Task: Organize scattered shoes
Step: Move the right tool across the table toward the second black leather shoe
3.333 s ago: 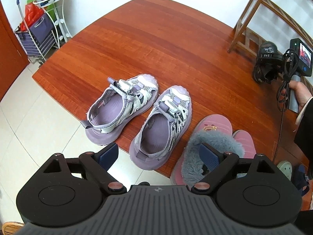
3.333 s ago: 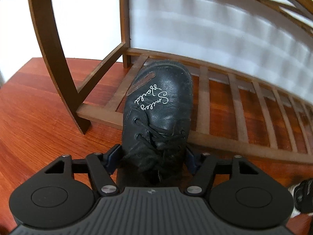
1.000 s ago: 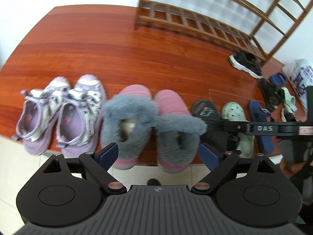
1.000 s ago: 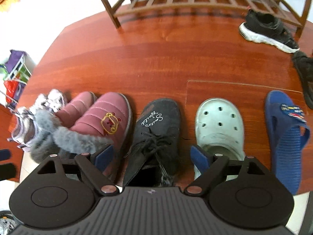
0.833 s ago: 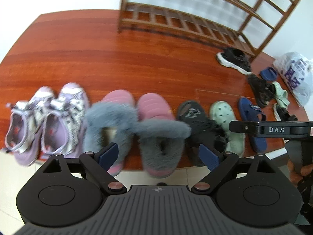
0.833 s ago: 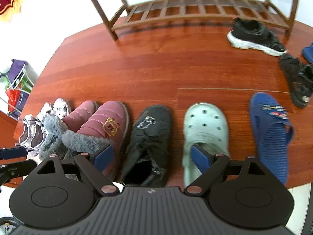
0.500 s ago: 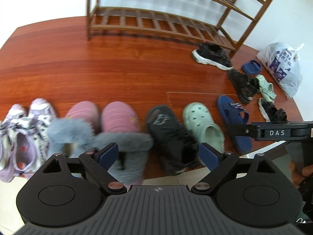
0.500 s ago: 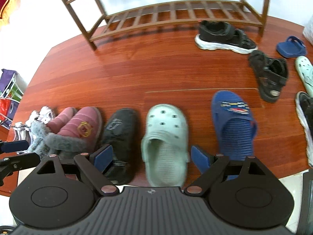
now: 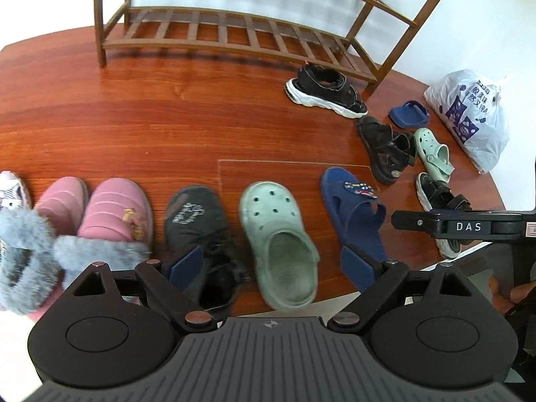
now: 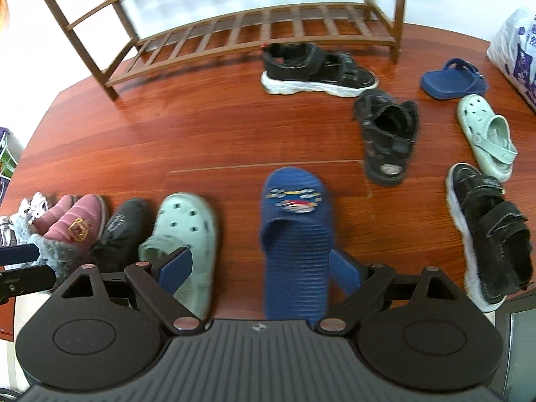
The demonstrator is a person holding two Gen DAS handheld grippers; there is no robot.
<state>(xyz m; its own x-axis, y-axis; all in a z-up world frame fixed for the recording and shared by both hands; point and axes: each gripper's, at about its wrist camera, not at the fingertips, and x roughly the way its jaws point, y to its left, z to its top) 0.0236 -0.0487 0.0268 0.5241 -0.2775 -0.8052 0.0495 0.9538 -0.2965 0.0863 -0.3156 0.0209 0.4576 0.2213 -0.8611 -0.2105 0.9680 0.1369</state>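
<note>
In the left wrist view, the left gripper [image 9: 278,264] hung with jaws wide, holding nothing, above a green clog [image 9: 278,234]. At three o'clock a black bar [image 9: 469,226] read "DAS". At two o'clock lay a white bag [image 9: 472,117] with print, contents hidden.

In the right wrist view, the right gripper [image 10: 259,271] gaped empty over a blue slide [image 10: 296,234]; the shoe rack [image 10: 234,26] stood at twelve o'clock.

White plastic bag [image 9: 469,114] (printed) on floor [image 9: 167,127].
</note>
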